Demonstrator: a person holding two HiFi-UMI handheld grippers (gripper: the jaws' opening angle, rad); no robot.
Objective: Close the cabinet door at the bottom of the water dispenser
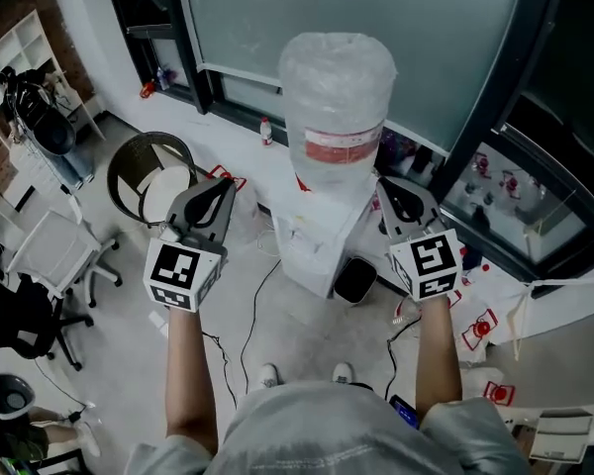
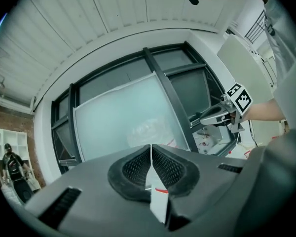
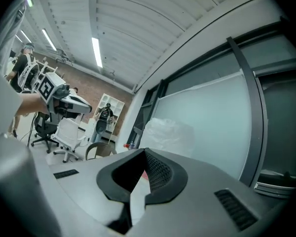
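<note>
From above, the white water dispenser (image 1: 317, 245) stands on the floor with a clear plastic-wrapped bottle (image 1: 337, 92) on top. Its bottom cabinet door is hidden in every view. My left gripper (image 1: 223, 184) is held up left of the dispenser, my right gripper (image 1: 391, 188) to its right, both level with the bottle's base. In the left gripper view the left gripper (image 2: 151, 147) is shut on nothing, and the right gripper (image 2: 207, 117) shows at the right. In the right gripper view the right gripper (image 3: 144, 151) is shut and empty, with the bottle (image 3: 170, 132) beyond it.
A round black-rimmed bin (image 1: 153, 176) stands to the left of the dispenser, and a black box (image 1: 354, 280) sits at its foot. Cables (image 1: 252, 315) trail over the floor. An office chair (image 1: 54, 250) is at the far left. A dark-framed glass wall (image 1: 495, 87) runs behind.
</note>
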